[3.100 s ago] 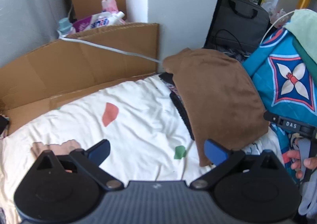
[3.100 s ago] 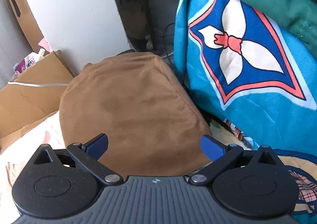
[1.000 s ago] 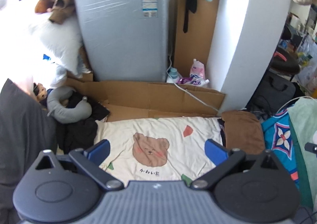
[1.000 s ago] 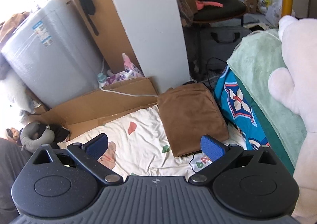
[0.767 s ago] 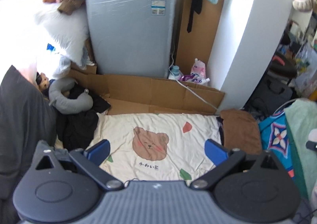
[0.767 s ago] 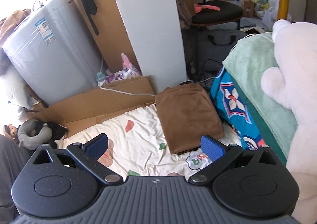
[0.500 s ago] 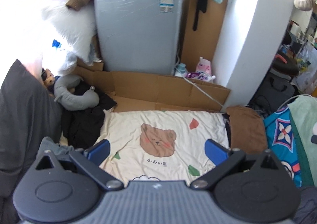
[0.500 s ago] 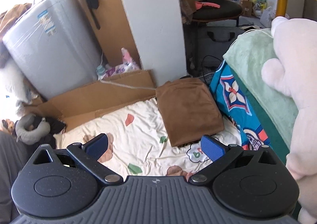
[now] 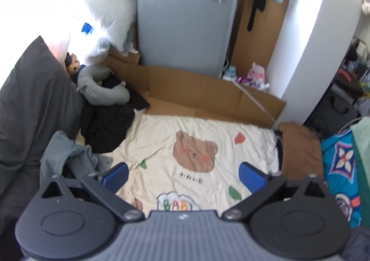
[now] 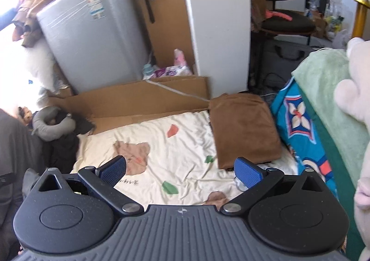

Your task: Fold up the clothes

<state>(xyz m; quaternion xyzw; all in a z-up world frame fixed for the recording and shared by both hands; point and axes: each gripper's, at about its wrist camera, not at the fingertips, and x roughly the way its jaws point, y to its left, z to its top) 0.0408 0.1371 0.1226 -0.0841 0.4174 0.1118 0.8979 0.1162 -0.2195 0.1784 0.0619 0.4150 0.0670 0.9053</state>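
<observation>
No bin or basket shows in either view; the nearest thing to a container is the flattened cardboard (image 9: 203, 97) standing as a low wall along the far edge of the cream bear-print sheet (image 9: 196, 145), with a pink refill pouch (image 10: 179, 57) and a small bottle (image 10: 148, 68) tucked behind it beside the grey washing machine (image 9: 185, 18).

The folded brown garment (image 10: 245, 129) lies flat at the right edge of the sheet, close against the blue patterned blanket (image 10: 298, 127), with a dark layer peeking out under its near edge; whether that is another folded piece is hard to tell. On the left side, a grey-blue garment (image 9: 67, 154) lies crumpled just beside the left gripper (image 9: 183, 172), next to a heap of black clothing (image 9: 108, 127) and a grey neck pillow (image 9: 101, 92). A dark grey cushion (image 9: 34, 99) fills the far left.

The left gripper hangs above the sheet with its jaws spread wide, holding nothing and touching nothing; the bear print sits between its blue pads (image 9: 115, 174). The right gripper (image 10: 180, 172) is likewise released, jaws wide apart and empty, raised over the sheet with the brown garment just beyond its right pad (image 10: 248, 172). A pale plush toy (image 10: 356, 90) rests on a mint green blanket (image 10: 323, 90) at the right edge.
</observation>
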